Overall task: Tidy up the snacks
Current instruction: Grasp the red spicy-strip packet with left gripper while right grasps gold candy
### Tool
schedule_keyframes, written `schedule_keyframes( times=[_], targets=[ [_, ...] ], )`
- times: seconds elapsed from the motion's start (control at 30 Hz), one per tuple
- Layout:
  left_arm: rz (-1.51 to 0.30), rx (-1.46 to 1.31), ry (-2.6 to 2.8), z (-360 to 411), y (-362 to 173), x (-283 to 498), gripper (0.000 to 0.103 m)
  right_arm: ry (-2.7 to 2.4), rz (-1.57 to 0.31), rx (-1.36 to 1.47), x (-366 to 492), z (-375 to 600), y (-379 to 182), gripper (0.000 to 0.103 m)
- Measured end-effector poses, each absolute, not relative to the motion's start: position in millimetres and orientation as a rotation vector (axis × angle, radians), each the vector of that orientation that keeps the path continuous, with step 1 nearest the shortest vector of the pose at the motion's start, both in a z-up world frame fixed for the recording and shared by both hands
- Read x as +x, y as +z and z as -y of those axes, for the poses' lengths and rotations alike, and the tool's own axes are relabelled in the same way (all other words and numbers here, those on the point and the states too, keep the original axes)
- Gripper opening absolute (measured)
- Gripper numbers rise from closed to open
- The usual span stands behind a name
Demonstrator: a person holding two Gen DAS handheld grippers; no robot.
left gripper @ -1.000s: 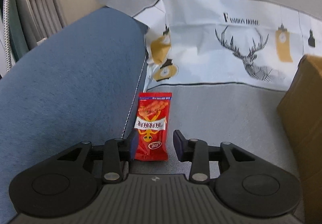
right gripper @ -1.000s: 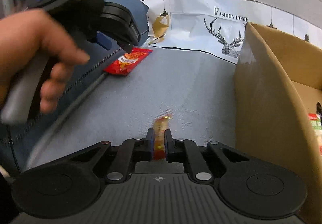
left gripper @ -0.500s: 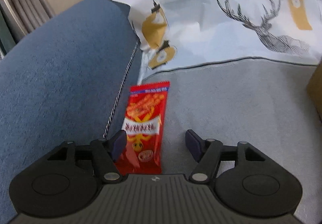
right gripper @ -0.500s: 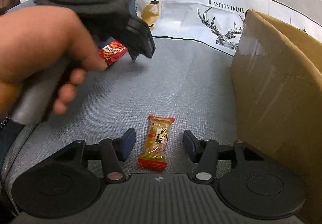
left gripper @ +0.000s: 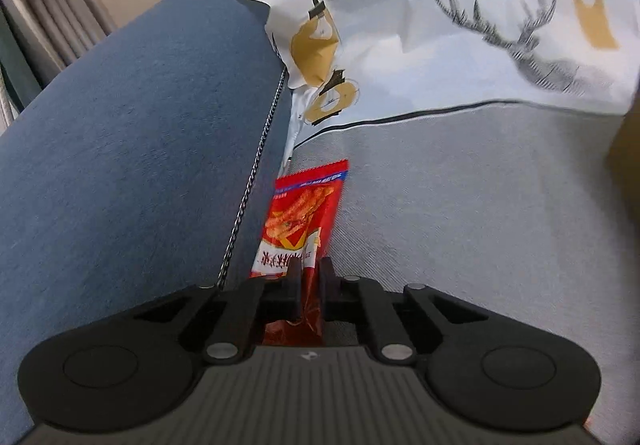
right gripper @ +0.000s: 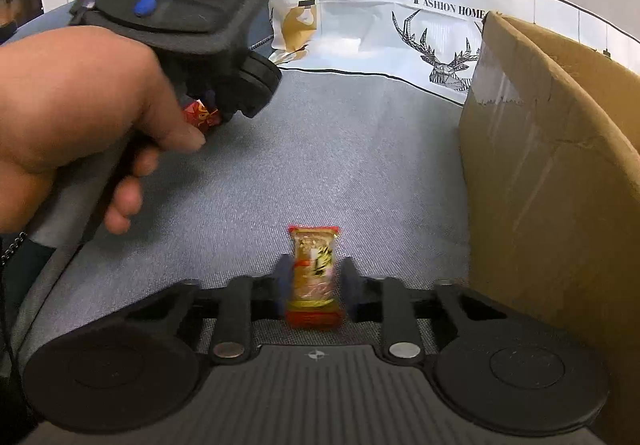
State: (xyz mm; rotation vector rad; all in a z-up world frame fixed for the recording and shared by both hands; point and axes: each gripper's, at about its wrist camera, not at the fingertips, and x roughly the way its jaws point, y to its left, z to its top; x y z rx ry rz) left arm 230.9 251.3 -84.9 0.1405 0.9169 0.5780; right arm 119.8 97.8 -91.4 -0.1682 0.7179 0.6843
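Observation:
A red snack packet (left gripper: pixel 300 217) lies on the grey sofa seat (left gripper: pixel 460 205) beside the blue armrest (left gripper: pixel 140 125). My left gripper (left gripper: pixel 310 277) is shut on its near end. In the right wrist view the left gripper (right gripper: pixel 212 105) shows with the red packet (right gripper: pixel 202 115) pinched in it. A small gold and red snack bar (right gripper: pixel 314 277) lies on the seat between the fingers of my right gripper (right gripper: pixel 314 277). The fingers stand on either side of it, open, close to its edges.
A brown cardboard box (right gripper: pixel 552 165) stands on the seat at the right, its corner also at the right edge of the left wrist view (left gripper: pixel 624 149). A white cushion with a deer print (left gripper: pixel 480 25) leans at the back. The person's hand (right gripper: pixel 80 117) holds the left gripper.
My left gripper has shut on the red packet. My right gripper let the gold snack bar go a second ago and now has narrowed around it again.

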Motion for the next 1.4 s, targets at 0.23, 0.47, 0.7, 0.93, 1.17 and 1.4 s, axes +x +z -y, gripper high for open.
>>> schedule_keyframes(
  times=[0.23,0.47,0.7,0.93,1.17,1.4],
  targets=[
    [-0.943,-0.169,0.374,-241.9,-55.4,174.8,0.008,0.699,-0.726,-0.154,116.8,-94.1,-87.9,0.020],
    [-0.870,-0.376,0.274,-245.9,-32.3,122.0,0.045,0.752,-0.794,-0.142,106.3,-85.1,-82.9,0.022],
    [-0.928,-0.334,0.281,-241.2,-42.9,133.0,0.064,0.764,-0.776,-0.150,98.4,-83.1,-81.6,0.037],
    [-1.054,-0.108,0.300,-219.8,-71.1,157.1,0.079,0.760,-0.785,-0.166,97.7,-83.8,-88.7,0.040],
    [-1.097,-0.113,0.300,-222.2,-81.3,158.6,0.079,0.763,-0.777,-0.173,96.9,-84.7,-88.8,0.040],
    [-1.132,-0.086,0.289,-218.4,-89.5,157.7,0.070,0.767,-0.769,-0.180,97.8,-83.7,-89.4,0.035]
  ],
)
